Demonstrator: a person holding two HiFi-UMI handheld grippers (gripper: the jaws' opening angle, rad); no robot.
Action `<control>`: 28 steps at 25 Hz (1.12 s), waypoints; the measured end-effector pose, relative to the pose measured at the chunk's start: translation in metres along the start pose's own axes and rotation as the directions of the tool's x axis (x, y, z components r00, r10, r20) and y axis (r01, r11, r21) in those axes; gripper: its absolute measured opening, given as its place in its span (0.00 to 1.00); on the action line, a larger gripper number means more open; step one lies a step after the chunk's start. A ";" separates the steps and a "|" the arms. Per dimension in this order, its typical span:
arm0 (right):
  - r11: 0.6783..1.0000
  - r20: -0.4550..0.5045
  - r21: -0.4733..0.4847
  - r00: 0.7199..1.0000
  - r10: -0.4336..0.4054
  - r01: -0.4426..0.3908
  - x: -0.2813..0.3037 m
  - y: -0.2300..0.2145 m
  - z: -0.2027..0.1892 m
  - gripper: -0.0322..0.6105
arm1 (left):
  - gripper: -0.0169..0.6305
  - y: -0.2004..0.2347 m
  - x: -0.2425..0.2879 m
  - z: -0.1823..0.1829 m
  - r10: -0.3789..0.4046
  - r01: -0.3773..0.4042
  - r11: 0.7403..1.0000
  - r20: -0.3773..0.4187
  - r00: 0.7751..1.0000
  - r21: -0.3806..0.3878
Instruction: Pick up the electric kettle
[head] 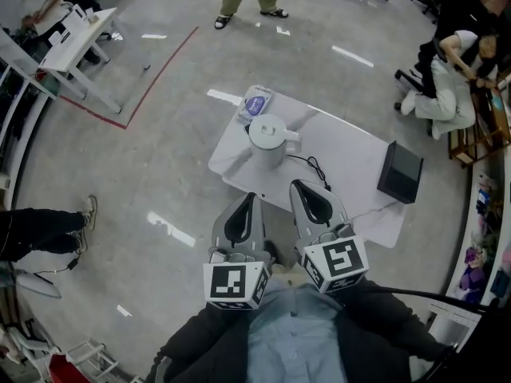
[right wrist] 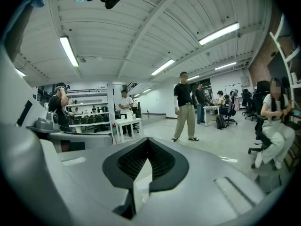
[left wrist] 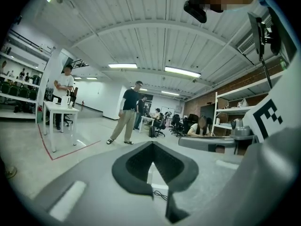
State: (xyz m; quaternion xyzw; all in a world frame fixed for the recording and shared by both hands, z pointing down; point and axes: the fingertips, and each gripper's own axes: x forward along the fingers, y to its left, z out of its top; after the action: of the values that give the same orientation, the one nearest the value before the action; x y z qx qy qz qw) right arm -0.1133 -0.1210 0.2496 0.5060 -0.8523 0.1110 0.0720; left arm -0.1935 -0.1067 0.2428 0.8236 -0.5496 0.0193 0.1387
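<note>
Ahead of both claws: electric kettle (head: pixel 267 138) stands upright on the counter (head: pixel 351 162), well apart from either tip, nothing touching it.
left claw (head: pixel 254 198): jaws together, empty; kettle lies ahead, slightly to its right.
right claw (head: pixel 297 184): jaws together, empty; kettle lies ahead, to its left.
handle (head: pixel 292 138): juts toward the right claw's side; cord (head: pixel 315 167) runs off the same way.
my call: right claw sits nearer the handle; I'd spread its jaws before closing in.

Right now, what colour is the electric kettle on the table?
White all over. The electric kettle shows best in the head view.
</note>
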 end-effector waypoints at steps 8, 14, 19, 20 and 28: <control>0.998 0.044 0.000 0.997 -0.057 0.057 0.010 -0.017 0.020 0.09 | 0.03 0.003 0.020 0.017 -0.035 0.035 0.999 0.005 0.999 0.030; 0.997 0.044 0.015 0.996 -0.082 0.081 0.027 -0.033 0.018 0.09 | 0.03 0.012 0.044 0.018 -0.038 0.039 0.998 -0.014 0.999 0.040; 0.996 0.026 0.034 0.996 -0.089 0.088 0.051 -0.053 0.014 0.09 | 0.03 0.020 0.072 0.013 -0.035 0.037 0.999 -0.048 0.998 0.038; 0.995 0.019 0.038 0.996 -0.088 0.087 0.057 -0.057 0.013 0.09 | 0.03 0.022 0.079 0.012 -0.031 0.033 0.999 -0.054 0.998 0.036; 0.997 -0.009 0.058 0.999 -0.047 0.047 0.101 -0.095 0.014 0.09 | 0.03 0.030 0.135 0.017 0.013 -0.011 1.000 -0.085 0.996 0.029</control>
State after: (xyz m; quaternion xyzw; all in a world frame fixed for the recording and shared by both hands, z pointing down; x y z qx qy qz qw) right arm -0.0785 -0.2540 0.2704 0.5273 -0.8363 0.1358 0.0633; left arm -0.1696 -0.2433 0.2575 0.8206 -0.5478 0.0629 0.1500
